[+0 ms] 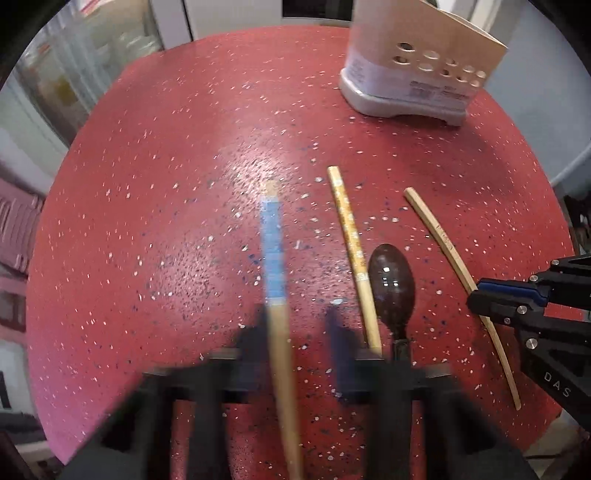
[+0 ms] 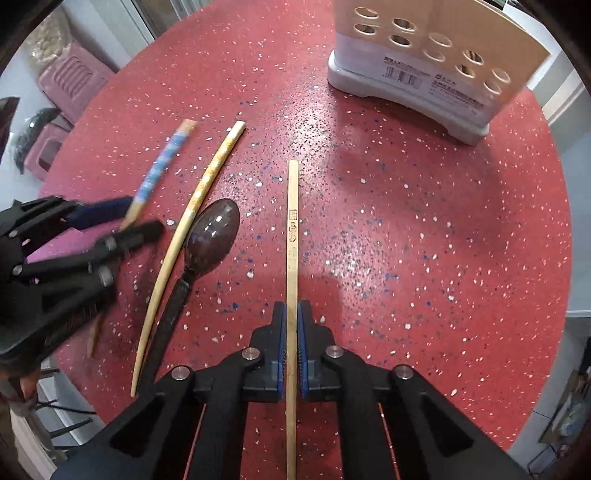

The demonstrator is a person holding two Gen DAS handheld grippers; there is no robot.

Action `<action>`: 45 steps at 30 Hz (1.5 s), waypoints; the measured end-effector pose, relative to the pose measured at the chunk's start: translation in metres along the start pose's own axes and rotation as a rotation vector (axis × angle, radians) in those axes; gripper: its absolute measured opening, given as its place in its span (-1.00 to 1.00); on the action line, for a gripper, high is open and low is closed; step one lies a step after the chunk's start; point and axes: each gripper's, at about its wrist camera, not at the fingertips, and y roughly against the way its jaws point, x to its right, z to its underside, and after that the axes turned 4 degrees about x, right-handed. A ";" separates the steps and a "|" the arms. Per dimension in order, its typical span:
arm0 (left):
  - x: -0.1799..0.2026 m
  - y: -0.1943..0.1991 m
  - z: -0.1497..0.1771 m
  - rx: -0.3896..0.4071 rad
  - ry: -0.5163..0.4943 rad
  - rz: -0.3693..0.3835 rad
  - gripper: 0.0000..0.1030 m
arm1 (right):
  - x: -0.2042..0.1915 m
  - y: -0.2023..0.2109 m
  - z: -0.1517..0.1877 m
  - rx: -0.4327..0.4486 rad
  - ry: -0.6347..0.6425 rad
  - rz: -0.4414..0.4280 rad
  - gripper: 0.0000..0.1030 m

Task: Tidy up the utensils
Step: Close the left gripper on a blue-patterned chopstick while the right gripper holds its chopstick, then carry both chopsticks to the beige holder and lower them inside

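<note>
A round red surface (image 2: 406, 229) flecked with white and blue fills most of both views, shiny where light glares near its middle. Off its left edge sit pink plastic crates (image 2: 70, 81) on a pale floor. Behind its far edge stands a white cabinet (image 1: 236, 14).

Round red tabletop (image 1: 166, 192), speckled throughout with white and dark flecks, filling most of both views; a glossy patch of reflected light crosses its middle. Beyond its rim at 9 o'clock in the right wrist view, pink plastic stools (image 2: 70, 79) with slotted tops stand on a pale floor, and a dark bundle (image 2: 31, 133) lies just beside them. At 10 o'clock a bag of pale rounded pieces (image 2: 46, 40) is partly visible. In the left wrist view, glass-fronted shelving (image 1: 85, 55) appears at 10 o'clock, its contents blurred.
</note>
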 end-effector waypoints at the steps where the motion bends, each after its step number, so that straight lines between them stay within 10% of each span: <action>1: 0.001 0.000 -0.001 0.000 0.008 0.001 -0.35 | 0.003 0.001 0.003 0.009 -0.006 -0.017 -0.88; 24: -0.001 0.127 0.017 0.435 0.264 0.148 -0.35 | 0.067 0.125 0.030 0.426 -0.073 -0.239 -0.88; 45: 0.040 0.164 -0.155 0.703 0.193 0.186 -0.35 | 0.130 0.195 -0.105 0.657 -0.089 -0.199 -0.88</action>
